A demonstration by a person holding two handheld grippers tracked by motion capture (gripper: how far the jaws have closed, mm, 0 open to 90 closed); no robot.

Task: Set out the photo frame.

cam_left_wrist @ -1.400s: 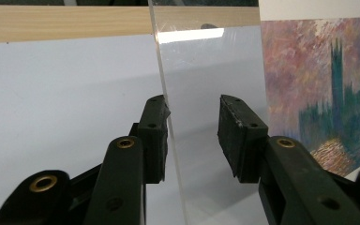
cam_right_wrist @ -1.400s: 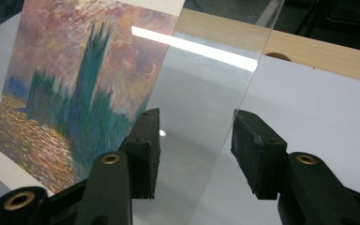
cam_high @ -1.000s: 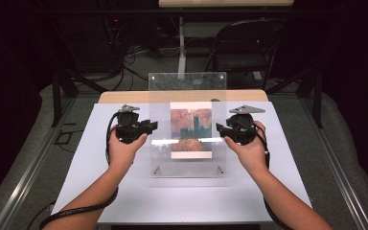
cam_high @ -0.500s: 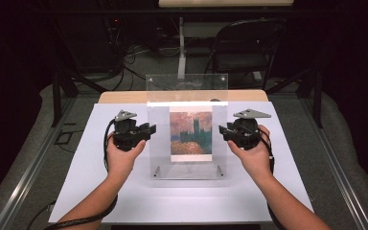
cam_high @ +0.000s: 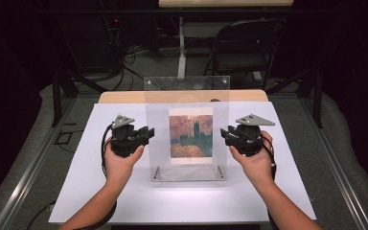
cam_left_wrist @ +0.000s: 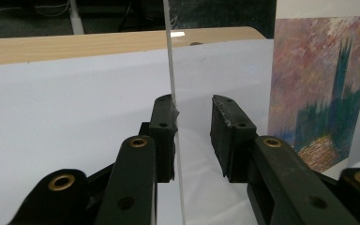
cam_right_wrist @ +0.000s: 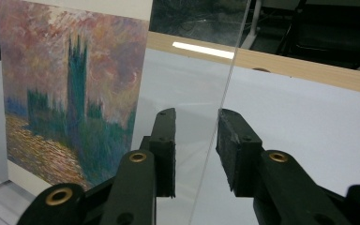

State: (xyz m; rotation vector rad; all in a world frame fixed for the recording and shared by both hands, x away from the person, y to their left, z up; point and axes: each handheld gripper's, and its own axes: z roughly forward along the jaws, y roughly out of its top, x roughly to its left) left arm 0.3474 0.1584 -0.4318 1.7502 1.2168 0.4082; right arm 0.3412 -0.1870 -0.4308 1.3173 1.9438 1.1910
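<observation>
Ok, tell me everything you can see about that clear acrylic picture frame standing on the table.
The clear acrylic frame stands upright on the white table cover, on small metal feet at its lower corners. It is a transparent panel with screws at the top corners, holding a painted print of dark towers under a pink sky. The left gripper and right gripper straddle its side edges, jaws just closing; one left pad touches the edge, the rest stand apart.

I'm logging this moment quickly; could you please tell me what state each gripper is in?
Left gripper: open, closing around the clear acrylic frame's edge; one pad touches it.
Right gripper: open, closing around the opposite edge, not gripping.
</observation>
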